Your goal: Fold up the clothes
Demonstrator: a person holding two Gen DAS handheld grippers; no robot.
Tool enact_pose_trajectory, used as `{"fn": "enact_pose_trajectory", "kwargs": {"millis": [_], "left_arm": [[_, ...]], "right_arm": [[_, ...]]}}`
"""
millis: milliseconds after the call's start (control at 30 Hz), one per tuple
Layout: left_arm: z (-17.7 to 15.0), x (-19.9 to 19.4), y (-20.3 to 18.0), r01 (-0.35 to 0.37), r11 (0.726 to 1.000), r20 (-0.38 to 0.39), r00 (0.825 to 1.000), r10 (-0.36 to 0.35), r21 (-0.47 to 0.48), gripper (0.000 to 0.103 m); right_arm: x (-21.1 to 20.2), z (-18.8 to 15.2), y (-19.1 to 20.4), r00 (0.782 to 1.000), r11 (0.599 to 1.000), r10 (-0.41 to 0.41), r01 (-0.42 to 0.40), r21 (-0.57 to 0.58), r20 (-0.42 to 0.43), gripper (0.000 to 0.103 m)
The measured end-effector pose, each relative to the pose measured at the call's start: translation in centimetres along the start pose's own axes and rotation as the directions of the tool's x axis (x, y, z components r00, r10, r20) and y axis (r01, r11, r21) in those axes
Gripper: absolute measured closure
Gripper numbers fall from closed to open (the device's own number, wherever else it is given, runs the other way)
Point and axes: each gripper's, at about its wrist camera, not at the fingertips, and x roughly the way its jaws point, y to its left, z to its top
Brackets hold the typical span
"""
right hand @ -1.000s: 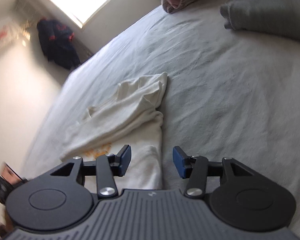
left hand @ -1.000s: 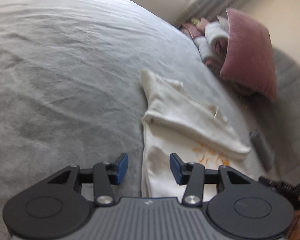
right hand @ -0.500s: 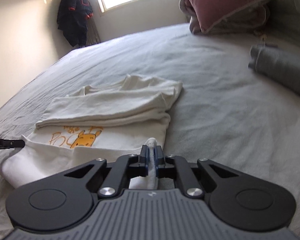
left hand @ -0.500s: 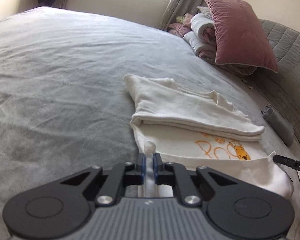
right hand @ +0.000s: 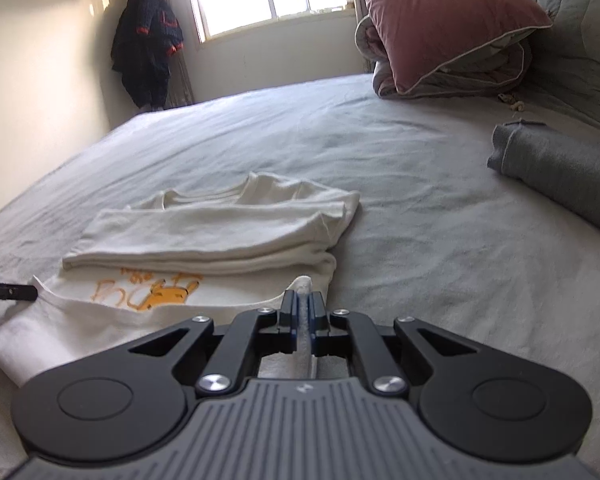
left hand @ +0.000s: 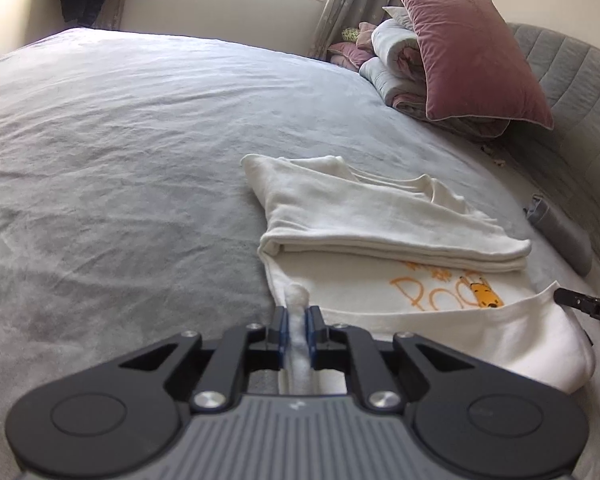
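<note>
A cream T-shirt [left hand: 380,216] with an orange cartoon print [left hand: 448,292] lies on the grey bed, its sleeves folded across the chest. It also shows in the right wrist view [right hand: 220,232]. My left gripper [left hand: 297,322] is shut on the shirt's bottom hem at its left corner. My right gripper [right hand: 303,312] is shut on the hem at the right corner. The hem is lifted a little and sags between the two grippers. Each gripper's tip shows at the edge of the other's view.
The grey bedsheet [left hand: 120,160] spreads wide to the left. A pink pillow [left hand: 472,52] on folded quilts leans against the grey headboard [left hand: 572,80]. A rolled grey garment [right hand: 560,168] lies to the right of the shirt. A dark jacket [right hand: 148,48] hangs by the window.
Both grippers were open above the hem one second ago; they closed on its two corners and have lifted it slightly, with the views levelling out.
</note>
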Motion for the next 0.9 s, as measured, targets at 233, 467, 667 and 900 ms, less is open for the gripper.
{"fn": "enact_pose_trajectory", "kwargs": {"millis": [233, 467, 667, 900], "left_arm": [[-0.1, -0.6, -0.9, -0.034, 0.996, 0.015, 0.999, 0.033, 0.079, 0.094], [0.2, -1.1, -0.8, -0.018, 0.998, 0.045, 0.999, 0.015, 0.066, 0.095], [0.8, -1.4, -0.4, 0.020, 1.000, 0.083, 0.996, -0.021, 0.012, 0.095], [1.6, 0.0, 0.4, 0.000, 0.998, 0.124, 0.992, 0.007, -0.062, 0.095]], "right_arm": [[-0.1, -0.2, 0.7, 1.000, 0.999, -0.018, 0.018, -0.035, 0.004, 0.096], [-0.2, 0.1, 0.8, 1.000, 1.000, -0.018, 0.018, -0.016, 0.020, 0.096], [-0.4, 0.7, 0.9, 0.997, 1.000, -0.020, 0.019, 0.012, 0.074, 0.096], [0.3, 1.6, 0.3, 0.989, 0.998, -0.055, 0.050, 0.045, 0.135, 0.096]]}}
